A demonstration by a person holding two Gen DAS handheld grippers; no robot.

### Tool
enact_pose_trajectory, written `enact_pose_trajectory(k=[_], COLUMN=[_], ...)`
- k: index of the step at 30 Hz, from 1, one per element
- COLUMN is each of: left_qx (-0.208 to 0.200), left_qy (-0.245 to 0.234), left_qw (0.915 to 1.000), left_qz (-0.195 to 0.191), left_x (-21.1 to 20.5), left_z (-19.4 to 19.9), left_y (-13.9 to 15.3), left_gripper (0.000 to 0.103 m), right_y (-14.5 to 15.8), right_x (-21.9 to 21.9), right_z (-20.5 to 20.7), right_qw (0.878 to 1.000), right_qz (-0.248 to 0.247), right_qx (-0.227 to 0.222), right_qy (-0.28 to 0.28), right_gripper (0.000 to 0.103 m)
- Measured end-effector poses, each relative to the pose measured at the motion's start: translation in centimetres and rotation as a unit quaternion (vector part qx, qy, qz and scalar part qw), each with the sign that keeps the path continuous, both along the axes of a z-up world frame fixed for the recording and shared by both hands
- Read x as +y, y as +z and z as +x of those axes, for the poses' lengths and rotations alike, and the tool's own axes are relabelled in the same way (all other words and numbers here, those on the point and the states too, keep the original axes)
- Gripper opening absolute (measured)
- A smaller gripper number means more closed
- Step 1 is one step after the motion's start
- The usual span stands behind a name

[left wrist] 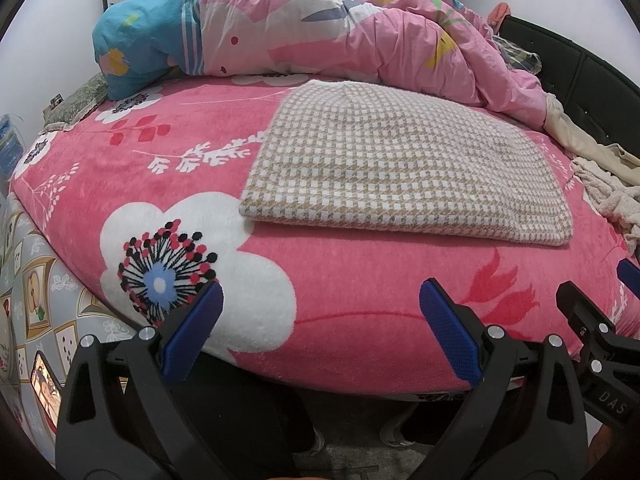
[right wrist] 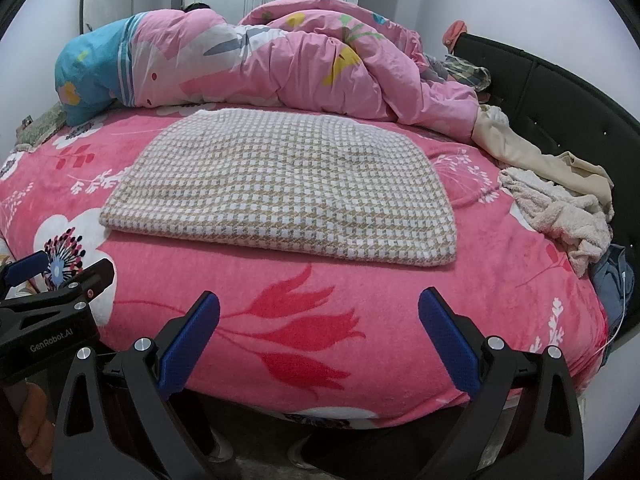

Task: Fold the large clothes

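Two grippers first: we hold the left gripper point(left wrist: 320, 312) and right gripper point(right wrist: 319, 318) at the bed's near edge, jaws spread wide, gripping nothing. Beyond them we list the pink floral blanket point(right wrist: 360, 280); the folded houndstooth garment point(right wrist: 280, 184) lying flat mid-bed; a heap of cream clothes point(right wrist: 560, 208) beside it; farthest, the bunched pink duvet point(right wrist: 280, 64).

The left gripper point(left wrist: 320, 304) is held level and pointing forward, its two blue-padded fingers point(left wrist: 192, 332) spread wide with nothing between them. The right gripper point(right wrist: 319, 312) sits just beside it at about the same height, fingers point(right wrist: 448, 340) equally wide apart and empty.
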State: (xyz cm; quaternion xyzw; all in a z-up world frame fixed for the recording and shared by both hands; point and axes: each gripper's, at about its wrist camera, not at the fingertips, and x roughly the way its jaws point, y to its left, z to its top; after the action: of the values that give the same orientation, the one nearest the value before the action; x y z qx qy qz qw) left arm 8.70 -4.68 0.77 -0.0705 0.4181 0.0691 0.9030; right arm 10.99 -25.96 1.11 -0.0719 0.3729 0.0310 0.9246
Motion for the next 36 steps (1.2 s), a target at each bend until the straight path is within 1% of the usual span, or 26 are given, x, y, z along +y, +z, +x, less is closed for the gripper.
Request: enact_pose_trajectory(k=[36], left_qx=[0.000], left_qy=[0.000], left_qw=[1.0000], left_qz=[-0.001], left_x=[0.28], left_z=[0.02], left_y=[0.04], left_gripper=[0.095], right_y=[0.42], right_x=[0.25], right_z=[-0.07], right_qw=[1.000], right_qz=[-0.008], right_qx=[-0.002], right_qy=[0.011], right_gripper=[0.097])
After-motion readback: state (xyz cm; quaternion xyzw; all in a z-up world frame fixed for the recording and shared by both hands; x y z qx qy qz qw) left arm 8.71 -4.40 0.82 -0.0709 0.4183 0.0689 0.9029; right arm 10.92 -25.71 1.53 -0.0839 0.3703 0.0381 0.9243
